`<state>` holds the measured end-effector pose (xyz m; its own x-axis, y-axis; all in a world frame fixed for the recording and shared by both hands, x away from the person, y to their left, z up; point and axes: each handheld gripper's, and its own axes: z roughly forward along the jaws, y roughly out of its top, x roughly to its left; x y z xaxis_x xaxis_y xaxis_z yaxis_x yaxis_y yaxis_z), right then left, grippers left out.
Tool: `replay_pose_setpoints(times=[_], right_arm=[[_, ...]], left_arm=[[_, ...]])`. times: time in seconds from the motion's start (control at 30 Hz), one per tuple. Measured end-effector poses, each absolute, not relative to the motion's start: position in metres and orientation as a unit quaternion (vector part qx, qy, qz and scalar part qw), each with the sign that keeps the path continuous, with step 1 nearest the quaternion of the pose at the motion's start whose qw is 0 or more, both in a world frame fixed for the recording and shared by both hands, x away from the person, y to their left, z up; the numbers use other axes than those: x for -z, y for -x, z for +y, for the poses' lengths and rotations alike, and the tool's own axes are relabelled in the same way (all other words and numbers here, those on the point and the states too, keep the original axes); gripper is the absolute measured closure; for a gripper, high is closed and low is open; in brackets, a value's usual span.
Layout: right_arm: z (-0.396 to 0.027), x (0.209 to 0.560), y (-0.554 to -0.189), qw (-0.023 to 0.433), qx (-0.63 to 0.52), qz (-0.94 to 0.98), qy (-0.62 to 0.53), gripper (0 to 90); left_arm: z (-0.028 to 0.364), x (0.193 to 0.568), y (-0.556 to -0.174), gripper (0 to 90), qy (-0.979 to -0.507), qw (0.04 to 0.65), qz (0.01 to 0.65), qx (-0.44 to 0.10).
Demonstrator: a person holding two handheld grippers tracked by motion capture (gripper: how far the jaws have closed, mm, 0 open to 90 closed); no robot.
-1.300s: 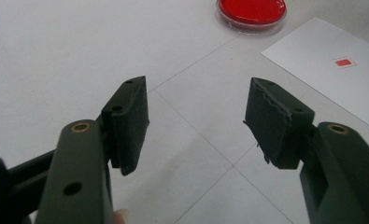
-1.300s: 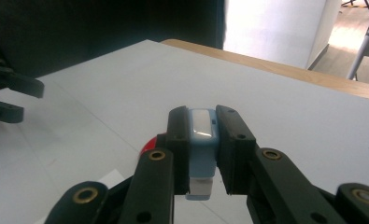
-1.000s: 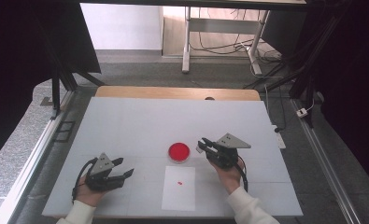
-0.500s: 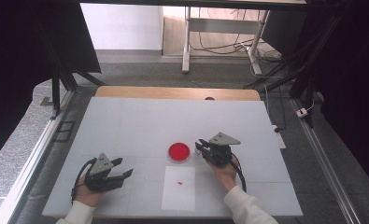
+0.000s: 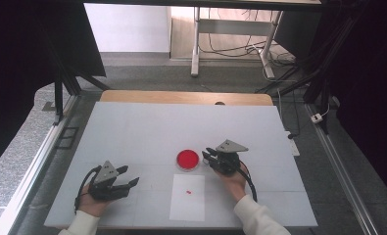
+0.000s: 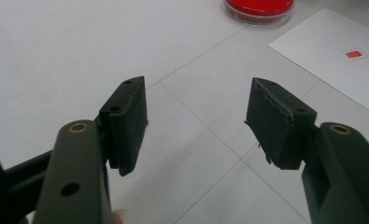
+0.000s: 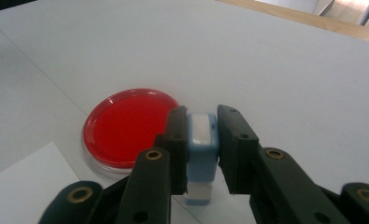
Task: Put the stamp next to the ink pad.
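High view shows the right gripper (image 5: pixel 211 156) low over the white table (image 5: pixel 132 132), just beside the round clear dish of red medium (image 5: pixel 187 159) near the middle of the table's near half; against the earlier frames it has come down and drawn in toward the dish; right gripper view shows a small light-blue block with white end faces (image 7: pixel 202 154) between the jaws, which have just been opening slightly; the left pad lies against the block and a thin gap appears on the right side, so the grip is judged to be easing rather than firm; this suggests the block is being set down beside the dish (image 7: pixel 126 133); a white paper sheet bearing a small red mark (image 5: pixel 188 197) lies at the near edge, between the hands; the left gripper (image 5: pixel 130 176) rests near the table's near left corner, unmoved, its jaws moderately apart with nothing between them, as the left gripper view confirms.
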<state>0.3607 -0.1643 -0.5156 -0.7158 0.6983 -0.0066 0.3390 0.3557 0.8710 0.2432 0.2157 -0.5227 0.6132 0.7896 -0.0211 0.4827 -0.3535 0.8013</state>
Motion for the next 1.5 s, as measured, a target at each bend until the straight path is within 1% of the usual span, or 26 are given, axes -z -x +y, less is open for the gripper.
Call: replay_pose_setpoints(times=[0.13,0.33,0.53,0.7,0.97,1.1,1.27,1.5], right_arm=[[-0.165,0.515,-0.360,0.196,-0.467,0.799,-0.325,63.4],[-0.167,0.511,-0.360,0.194,-0.480,0.790,-0.329,54.5],[-0.171,0.508,-0.359,0.174,-0.490,0.791,-0.323,50.1],[-0.176,0.504,-0.355,0.163,-0.490,0.797,-0.315,47.4],[-0.184,0.497,-0.348,0.168,-0.494,0.797,-0.305,45.3],[-0.190,0.494,-0.345,0.171,-0.497,0.794,-0.305,44.5],[-0.206,0.492,-0.331,0.194,-0.495,0.792,-0.300,44.1],[-0.230,0.491,-0.314,0.194,-0.498,0.791,-0.299,43.7]], left_arm=[[0.216,0.523,-0.243,38.2,-0.801,0.407,0.397,-0.188],[0.216,0.523,-0.243,38.1,-0.800,0.408,0.397,-0.189],[0.217,0.523,-0.245,38.1,-0.801,0.408,0.398,-0.185],[0.219,0.522,-0.245,37.4,-0.798,0.412,0.403,-0.177],[0.217,0.523,-0.247,36.9,-0.798,0.412,0.405,-0.171],[0.219,0.522,-0.247,34.7,-0.791,0.419,0.415,-0.163],[0.219,0.522,-0.246,33.8,-0.794,0.419,0.411,-0.158],[0.217,0.523,-0.244,33.8,-0.798,0.418,0.404,-0.157]])
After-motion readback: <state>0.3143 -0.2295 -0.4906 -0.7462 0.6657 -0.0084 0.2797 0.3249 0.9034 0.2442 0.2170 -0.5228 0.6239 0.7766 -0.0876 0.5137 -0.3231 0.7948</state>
